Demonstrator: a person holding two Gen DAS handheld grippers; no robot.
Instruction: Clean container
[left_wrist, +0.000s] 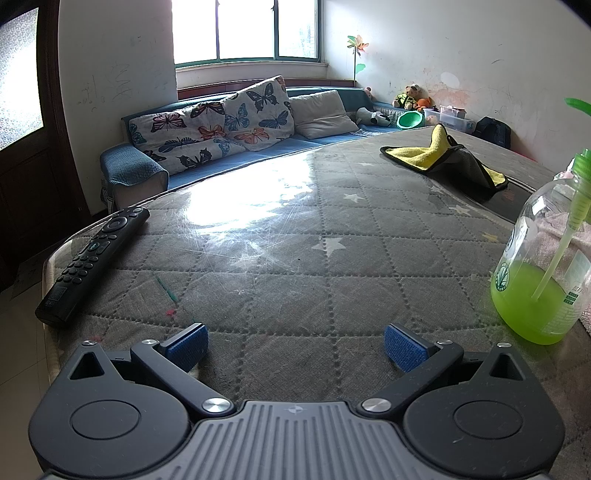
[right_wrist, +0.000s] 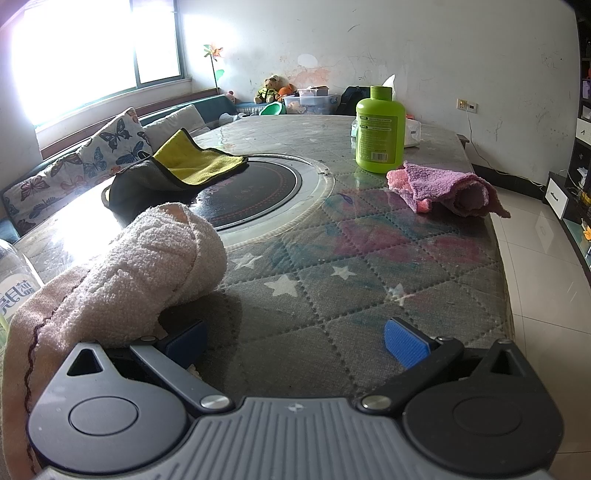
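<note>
On the table, my left gripper (left_wrist: 295, 347) and right gripper (right_wrist: 295, 345) are both resting spread wide, holding nothing. I am thinking I should grab the soap bottle (left_wrist: 543, 258) low, so it stays up.

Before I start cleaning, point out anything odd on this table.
A yellow and grey cloth lies crumpled, partly over the built-in cooktop. Pink and teal stains smear the tablecloth near the crumpled pink-purple towel. Nothing looks spilled or broken.

clear bottle (right_wrist: 14, 291) | label: Chinese characters, partly cut off
</note>
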